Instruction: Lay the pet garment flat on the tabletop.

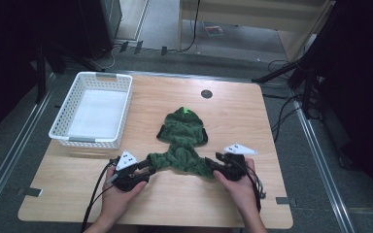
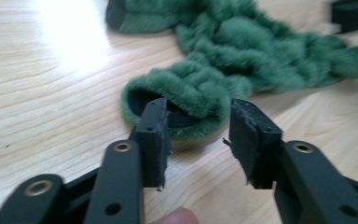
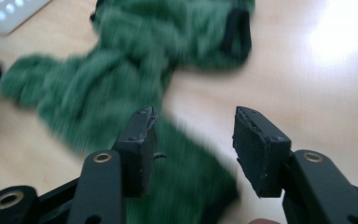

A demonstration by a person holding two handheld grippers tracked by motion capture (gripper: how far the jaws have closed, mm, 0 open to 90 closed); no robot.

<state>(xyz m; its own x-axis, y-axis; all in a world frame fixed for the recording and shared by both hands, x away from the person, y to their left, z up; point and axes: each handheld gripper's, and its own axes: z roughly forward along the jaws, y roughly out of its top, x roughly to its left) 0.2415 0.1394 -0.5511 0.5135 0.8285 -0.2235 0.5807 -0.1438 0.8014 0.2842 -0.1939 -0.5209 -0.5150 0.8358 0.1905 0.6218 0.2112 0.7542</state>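
Farthest left from my seat stands a white plastic lattice basket (image 1: 94, 110) on the pale wood-grain table (image 1: 233, 204), well beyond my left fingers and apart from them.

Next comes my left gripper (image 1: 148, 170), held low near the table's front edge. In the left gripper view its two black jaws stand partly apart, and the cuffed end of a fuzzy dark-green knitted garment (image 2: 200, 88) lies just ahead of the fingertips (image 2: 153, 123). The inner one looks to be at the cuff's dark opening, but I see no pad pressing on the cloth, so I read these jaws as moderately wide and gripping nothing.

The garment (image 1: 183, 138) spreads from there across the middle of the table, its hooded part away from me and its two sleeves reaching toward my two sets of fingers.

On the right, my right gripper (image 1: 217, 162) sits at the other sleeve end. The right gripper view is blurred; its jaws are parted, with green cloth (image 3: 121, 70) under and beyond the left fingertip (image 3: 140, 140) and bare wood at the other. Nothing is clamped.
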